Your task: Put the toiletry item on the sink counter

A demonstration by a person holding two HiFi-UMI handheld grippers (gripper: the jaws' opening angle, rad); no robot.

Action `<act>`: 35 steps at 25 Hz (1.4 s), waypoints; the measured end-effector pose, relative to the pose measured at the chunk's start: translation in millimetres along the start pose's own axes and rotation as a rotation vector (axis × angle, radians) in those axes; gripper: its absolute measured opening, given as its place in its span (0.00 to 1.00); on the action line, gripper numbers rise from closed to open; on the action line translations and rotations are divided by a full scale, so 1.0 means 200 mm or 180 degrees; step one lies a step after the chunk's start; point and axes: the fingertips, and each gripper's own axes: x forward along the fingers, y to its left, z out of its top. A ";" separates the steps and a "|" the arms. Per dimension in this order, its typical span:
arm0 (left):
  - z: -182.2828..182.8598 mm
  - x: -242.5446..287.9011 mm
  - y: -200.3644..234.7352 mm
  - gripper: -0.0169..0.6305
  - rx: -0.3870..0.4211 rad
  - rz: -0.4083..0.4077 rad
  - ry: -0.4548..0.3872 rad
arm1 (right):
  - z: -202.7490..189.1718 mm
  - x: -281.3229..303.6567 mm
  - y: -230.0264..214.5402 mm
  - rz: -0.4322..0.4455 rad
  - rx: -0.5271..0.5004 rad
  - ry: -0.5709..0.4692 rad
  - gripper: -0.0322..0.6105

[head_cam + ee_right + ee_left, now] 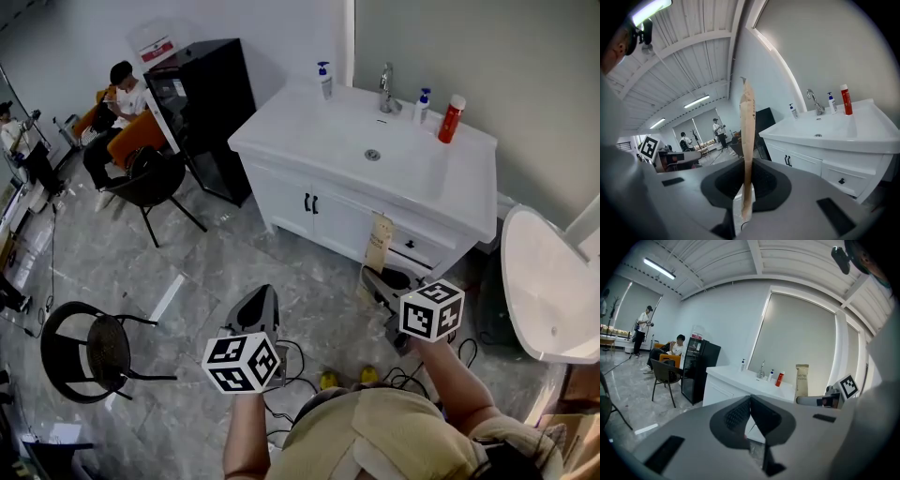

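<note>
While the right gripper [380, 278] keeps its jaws pressed on the bottom end of a flat brown paper toothbrush pack [747, 136], the pack stands upright out of them, edge-on in the right gripper view. From the left gripper view its broad face reads "TOOTH BRUSH" [802, 380]. The left gripper [750, 414] has its jaws closed against each other with nothing between them.

Ahead of both pairs of jaws, apart from them across grey floor, stands the white sink table [281, 131], its drawer front facing them. On its far edge sit a chrome faucet [387, 89], a pump bottle [324, 80] to the faucet's left, a smaller pump bottle [423, 105] and a red bottle with a white cap [452, 119] to its right; their labels are too small to read.

Left of the jaws are a black cabinet [206, 103], two black chairs [150, 183] and a seated person [117, 103]. Right of the right jaws lies a white tub [553, 281]. Cables [300, 361] trail on the floor below the grippers.
</note>
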 end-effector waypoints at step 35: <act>0.28 0.79 0.02 0.09 0.0078 0.0093 -0.0006 | 0.44 0.48 -0.53 0.0260 -0.0248 0.0025 0.12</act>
